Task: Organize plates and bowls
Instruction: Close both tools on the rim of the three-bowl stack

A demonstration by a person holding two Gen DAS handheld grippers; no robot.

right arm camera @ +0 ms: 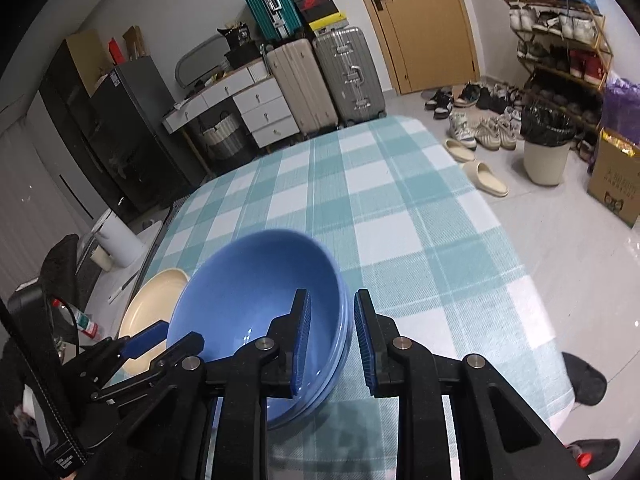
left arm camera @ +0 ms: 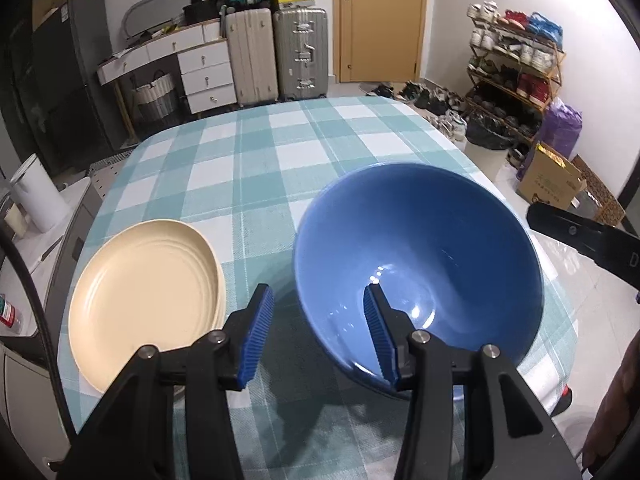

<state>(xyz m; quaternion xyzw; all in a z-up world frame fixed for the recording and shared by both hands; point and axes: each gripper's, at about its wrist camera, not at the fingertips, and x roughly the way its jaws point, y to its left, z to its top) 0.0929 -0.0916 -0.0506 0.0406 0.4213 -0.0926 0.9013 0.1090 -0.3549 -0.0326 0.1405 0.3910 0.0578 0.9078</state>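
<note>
A blue bowl (left arm camera: 420,256) sits on the checked tablecloth (left arm camera: 256,168), and the right wrist view shows it as the top of a nested stack of blue bowls (right arm camera: 248,288). My left gripper (left arm camera: 317,290) is open and straddles the near-left rim, one pad inside and one outside, neither touching. On the bowl's right rim my right gripper (right arm camera: 332,293) stands the same way, narrowly open, with a gap between its inner pad and the rim. A cream plate (left arm camera: 144,296) lies flat left of the bowls. The left gripper's finger (right arm camera: 146,338) shows over the cream plate (right arm camera: 152,300).
The tablecloth (right arm camera: 400,208) stretches bare beyond the dishes. The table's right edge runs close to the bowls. A paper towel roll (left arm camera: 38,196) and a red-capped bottle (right arm camera: 86,322) stand on a counter to the left. Suitcases (left arm camera: 280,52), a shoe rack (left arm camera: 516,60) and a bin (right arm camera: 546,152) stand around the floor.
</note>
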